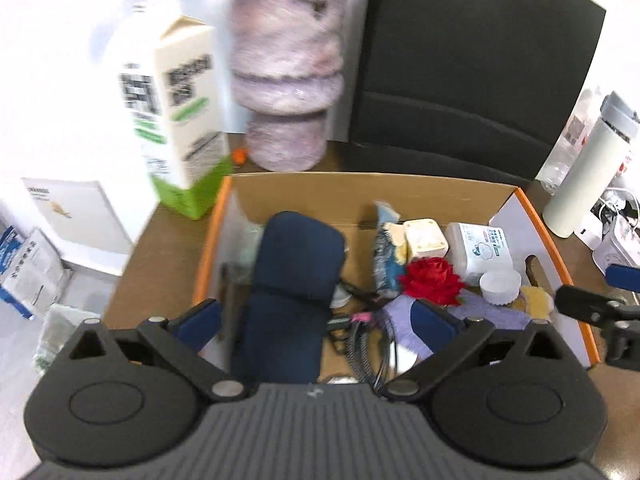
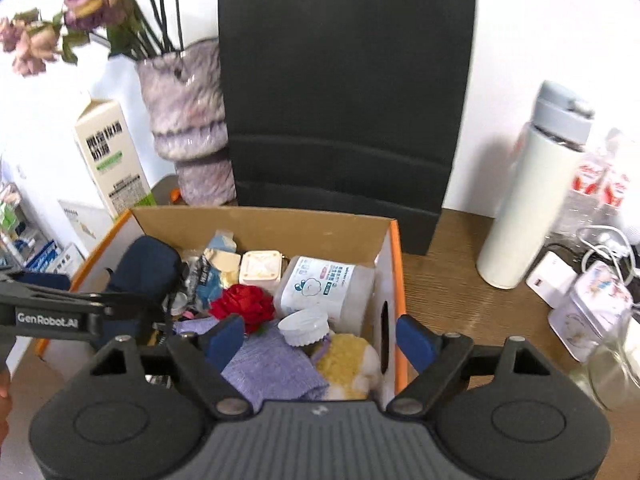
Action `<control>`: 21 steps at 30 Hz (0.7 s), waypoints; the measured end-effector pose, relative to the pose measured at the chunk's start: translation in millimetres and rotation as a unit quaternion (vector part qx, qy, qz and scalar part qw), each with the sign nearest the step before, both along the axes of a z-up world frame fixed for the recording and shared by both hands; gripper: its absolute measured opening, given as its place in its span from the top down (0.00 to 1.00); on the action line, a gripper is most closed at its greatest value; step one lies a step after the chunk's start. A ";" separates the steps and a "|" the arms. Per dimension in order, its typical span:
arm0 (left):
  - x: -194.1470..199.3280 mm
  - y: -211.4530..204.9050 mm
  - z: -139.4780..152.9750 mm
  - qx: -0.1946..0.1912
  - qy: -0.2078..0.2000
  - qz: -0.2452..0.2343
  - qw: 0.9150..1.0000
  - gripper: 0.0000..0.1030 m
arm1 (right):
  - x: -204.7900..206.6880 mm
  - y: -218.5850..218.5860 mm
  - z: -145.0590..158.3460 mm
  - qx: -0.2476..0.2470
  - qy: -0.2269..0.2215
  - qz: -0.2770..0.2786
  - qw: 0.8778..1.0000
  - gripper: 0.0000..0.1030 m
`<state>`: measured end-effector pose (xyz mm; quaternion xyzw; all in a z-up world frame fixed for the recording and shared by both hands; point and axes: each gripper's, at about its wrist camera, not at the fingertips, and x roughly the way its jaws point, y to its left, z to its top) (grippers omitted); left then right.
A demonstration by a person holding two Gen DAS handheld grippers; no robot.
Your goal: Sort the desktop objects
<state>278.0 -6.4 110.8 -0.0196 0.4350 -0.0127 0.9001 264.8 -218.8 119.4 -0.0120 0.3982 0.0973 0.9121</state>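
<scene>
Both grippers' jaws wide over the cardboard box [image 2: 280, 226]

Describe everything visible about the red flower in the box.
The red flower is a full, layered bloom, apparently artificial, lying inside the cardboard box near its middle. It rests partly on the purple cloth, with a white ribbed cap just beside it and a white plastic container behind. Neither tool touches it.

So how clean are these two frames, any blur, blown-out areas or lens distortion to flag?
Left wrist view: motion blur smears the carton and vase, the wall at left is blown out white, and the box contents are slightly soft. Right wrist view: sharper, label on the wipes tub partly legible; fisheye bends the black bag edges and darkens corners.
</scene>
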 end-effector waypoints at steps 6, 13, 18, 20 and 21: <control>-60.9 18.5 30.6 0.019 -0.046 0.009 0.999 0.00 | -45.4 1.1 23.9 0.007 -0.034 0.008 0.999 0.14; -142.3 35.6 14.8 0.017 -0.106 0.034 0.994 0.00 | -123.1 4.4 22.7 -0.005 -0.106 -0.002 0.994 0.10; -194.9 35.1 -43.8 0.044 -0.114 0.039 0.992 0.00 | -191.0 -0.5 -19.4 0.001 -0.152 -0.013 0.988 0.07; -207.8 33.3 -64.9 0.059 -0.100 0.038 0.992 0.00 | -206.6 -1.5 -39.7 0.012 -0.133 -0.017 0.991 0.07; -214.2 32.8 -72.8 0.062 -0.092 0.037 0.993 0.00 | -211.8 0.1 -48.0 0.011 -0.121 -0.014 0.992 0.07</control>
